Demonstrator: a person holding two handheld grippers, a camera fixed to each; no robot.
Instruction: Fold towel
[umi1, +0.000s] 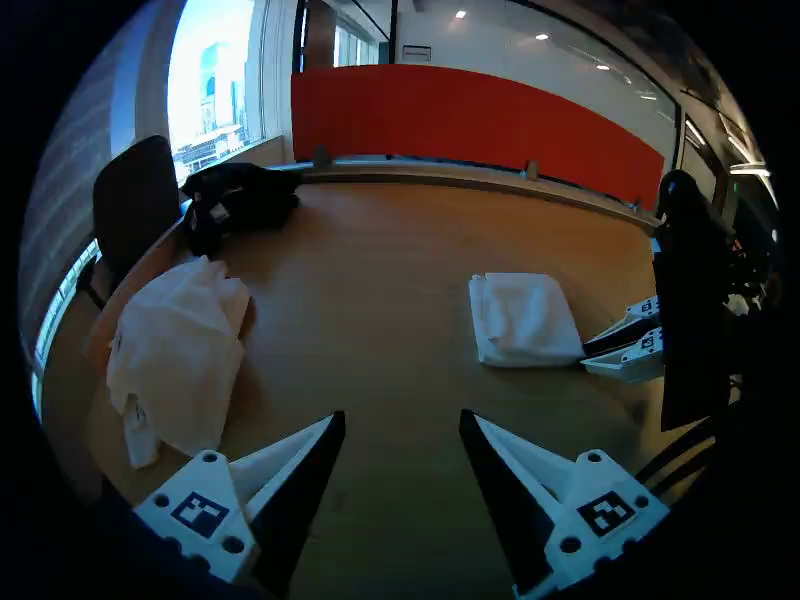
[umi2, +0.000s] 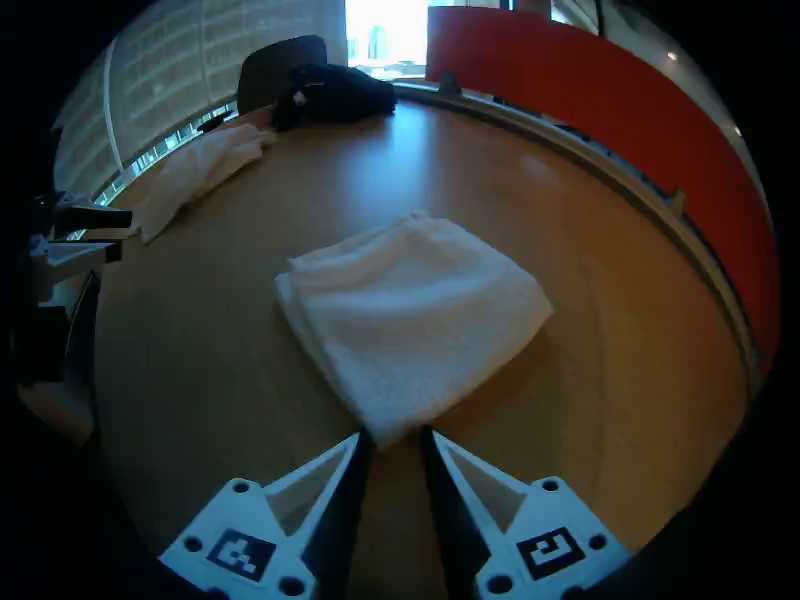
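— Left gripper (umi1: 402, 414) sits at the bottom of its own view, fingers spread wide, with nothing between them but the bare pale-brown wooden tabletop (umi1: 400, 300). What lies around it?

— At the left of the frame, a crumpled white cloth (umi1: 180, 350) near the table edge. At the upper left, a black fabric bag (umi1: 240, 200) beside a dark office chair (umi1: 135, 205). Right of centre lies the white terry towel (umi1: 525, 318). It is already a compact folded rectangle, flat on the wood and well apart from those open fingers.

— And the right gripper (umi2: 394, 434)?

— In the right gripper view it is at bottom centre with its fingers drawn narrow. The towel's near corner points into the mouth of the gap. A sliver of wood shows beside that corner, so I judge it not clamped.

— So what makes this step go well?

— I read it as taking that corner for one more fold, or for squaring the stack. Slide further in before closing, so the pads catch every layer and not just the top ply. Bring the left gripper across to the neighbouring corner so the edge lifts level. Lifting by one corner alone would likely peel the layers open.

— And the lay-down?

— Keep it low, match the edges, then let go.
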